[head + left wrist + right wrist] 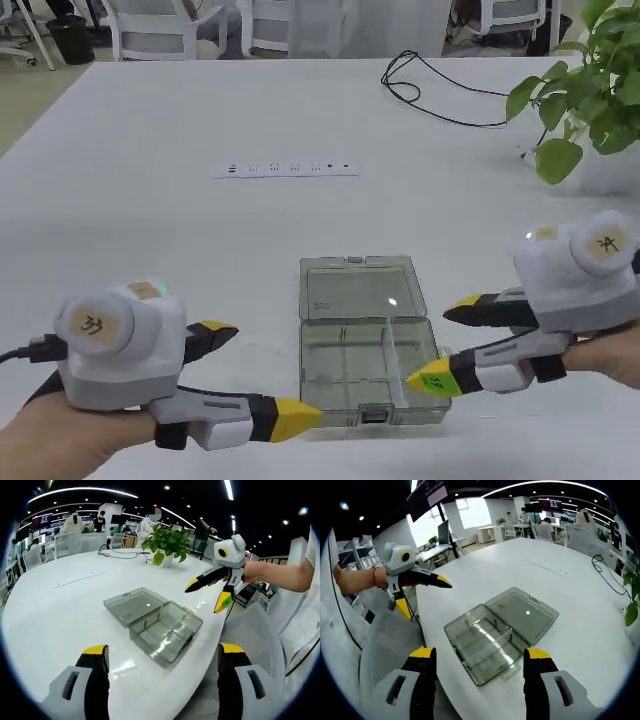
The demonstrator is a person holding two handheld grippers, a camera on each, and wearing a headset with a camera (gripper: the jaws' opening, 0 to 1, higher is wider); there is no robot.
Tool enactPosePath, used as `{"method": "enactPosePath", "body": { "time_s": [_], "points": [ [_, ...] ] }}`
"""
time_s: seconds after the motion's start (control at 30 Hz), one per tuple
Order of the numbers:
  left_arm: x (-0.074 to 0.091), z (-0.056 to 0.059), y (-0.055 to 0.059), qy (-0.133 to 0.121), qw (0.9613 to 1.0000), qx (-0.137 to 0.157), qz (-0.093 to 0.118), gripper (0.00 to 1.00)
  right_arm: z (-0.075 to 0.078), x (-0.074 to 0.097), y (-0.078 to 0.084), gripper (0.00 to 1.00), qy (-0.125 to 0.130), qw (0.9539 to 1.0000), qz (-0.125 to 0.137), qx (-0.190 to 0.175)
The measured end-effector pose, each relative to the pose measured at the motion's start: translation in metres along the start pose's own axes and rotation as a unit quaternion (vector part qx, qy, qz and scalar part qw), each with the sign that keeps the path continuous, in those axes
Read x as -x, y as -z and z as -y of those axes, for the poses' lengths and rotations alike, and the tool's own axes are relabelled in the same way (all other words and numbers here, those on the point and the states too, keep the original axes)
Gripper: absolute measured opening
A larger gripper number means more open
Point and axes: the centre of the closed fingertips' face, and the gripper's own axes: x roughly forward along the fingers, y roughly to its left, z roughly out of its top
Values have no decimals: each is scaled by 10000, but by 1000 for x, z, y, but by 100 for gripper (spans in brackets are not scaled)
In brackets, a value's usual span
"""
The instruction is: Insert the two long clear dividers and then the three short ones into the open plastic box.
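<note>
Plastic box (330,378) lies open on the white table (150,220), its lid (357,290) folded flat on the far side. It sits just ahead of both pairs of jaws and between them. Left gripper (260,373) hovers just short of the box's left wall, jaws spread wide and holding nothing. Inside the base one clear divider (391,352) stands upright, right of centre. Fainter lines left of it may be more dividers or only moulded slots (clear on clear, I cannot tell). Right gripper (430,345) hangs at the base's right edge, jaws likewise apart and empty, its lower tip near that divider. My reading is that insertion is partway, with no piece in hand. The next move calls for pinching a fresh divider by its top edge and lowering it straight into its slots, clear of the one standing. Beyond the jaw tips lie a power strip (285,168), a black cable (430,85) and a potted plant (585,90), all well apart from the box, so nothing seems to block the approach.
</note>
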Motion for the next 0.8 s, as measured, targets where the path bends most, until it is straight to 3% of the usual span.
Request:
{"method": "enactPosePath", "body": {
  "time_s": [0.23, 0.33, 0.4, 0.57, 0.63, 0.67, 0.77, 0.8],
  "points": [
    [1, -12, 16, -248, 9987, 234, -370, 87, 2, 14, 17, 80, -45, 9997, 105, 225],
    [0, -17, 19, -368, 9982, 222, -428, 85, 7, 19, 26, 81, -43, 9993, 176, 325],
    [0, -22, 25, -497, 9964, 305, -613, 82, 7, 23, 28, 82, -32, 9992, 228, 333],
    [-4, -34, 44, -838, 9894, 478, -1082, 75, 7, 29, 30, 81, 27, 9988, 353, 335],
    [-7, -39, 49, -976, 9869, 548, -1161, 70, 6, 31, 30, 81, 33, 9987, 415, 309],
    [-8, -42, 56, -1060, 9838, 593, -1316, 68, 5, 32, 30, 81, 42, 9986, 433, 304],
    [-14, -45, 63, -1175, 9807, 593, -1445, 64, 4, 33, 32, 80, 71, 9985, 473, 276],
    [-16, -47, 69, -1259, 9777, 566, -1584, 63, 4, 33, 32, 80, 69, 9984, 514, 238]
  ]
}}
